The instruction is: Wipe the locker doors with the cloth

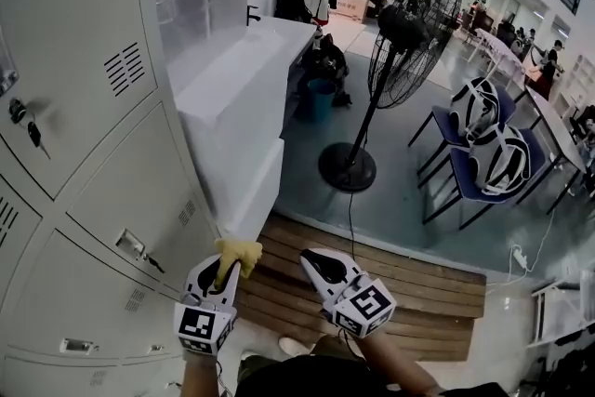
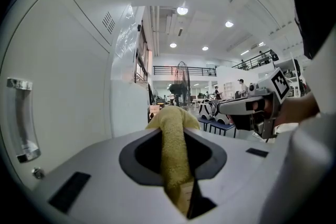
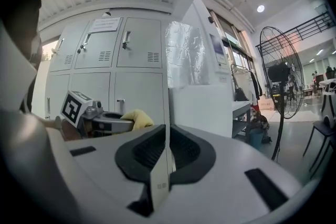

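Yellow cloth clamped in the left gripper, held low beside a bank of grey locker doors.

The cloth is bunched between the closed jaws, and a soft wad pokes out past the tips. It looks light, limp and thick like a towel, so it will probably fold and drag rather than slide. A grip close to the wad, as here, should keep it firm against a door. It sits near the lower doors without visibly touching them. The right gripper hovers just beside it, jaws closed on nothing. A bunch of keys hangs from 1 lock, and a door handle juts out, so either could snag the cloth. A white cabinet butts against the lockers' right side. A standing fan and 2 chairs stand well apart.
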Action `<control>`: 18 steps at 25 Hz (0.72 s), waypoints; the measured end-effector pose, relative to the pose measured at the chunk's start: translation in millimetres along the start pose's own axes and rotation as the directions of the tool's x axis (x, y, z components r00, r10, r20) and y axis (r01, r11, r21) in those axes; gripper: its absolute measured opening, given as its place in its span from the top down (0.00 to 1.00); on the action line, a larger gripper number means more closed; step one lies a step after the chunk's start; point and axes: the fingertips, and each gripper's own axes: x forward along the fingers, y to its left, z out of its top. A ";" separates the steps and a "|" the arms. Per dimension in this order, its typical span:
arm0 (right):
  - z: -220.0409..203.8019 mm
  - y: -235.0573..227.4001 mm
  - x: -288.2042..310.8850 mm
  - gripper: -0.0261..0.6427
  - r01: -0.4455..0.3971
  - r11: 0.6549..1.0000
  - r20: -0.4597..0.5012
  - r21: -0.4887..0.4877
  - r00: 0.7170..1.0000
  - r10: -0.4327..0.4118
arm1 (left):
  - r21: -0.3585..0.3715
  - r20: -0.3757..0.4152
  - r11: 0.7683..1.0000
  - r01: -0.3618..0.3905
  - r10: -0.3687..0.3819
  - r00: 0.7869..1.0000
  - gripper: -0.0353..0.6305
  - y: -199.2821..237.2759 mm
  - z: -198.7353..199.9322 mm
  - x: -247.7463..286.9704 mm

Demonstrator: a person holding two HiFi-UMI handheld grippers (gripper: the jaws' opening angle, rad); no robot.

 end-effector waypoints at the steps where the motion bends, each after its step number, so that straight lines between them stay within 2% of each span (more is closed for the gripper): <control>1: -0.7 0.2 -0.4 0.93 0.001 1.000 -0.001 0.004 1.000 -0.001 | 0.000 -0.002 1.000 0.000 0.000 1.000 0.82 -0.6 -0.9 0.6; 18: -7.8 -8.7 0.4 0.93 -0.014 0.999 -0.003 0.041 1.000 0.014 | 0.037 -0.055 0.999 0.003 -0.001 0.998 0.82 -8.0 -12.1 4.1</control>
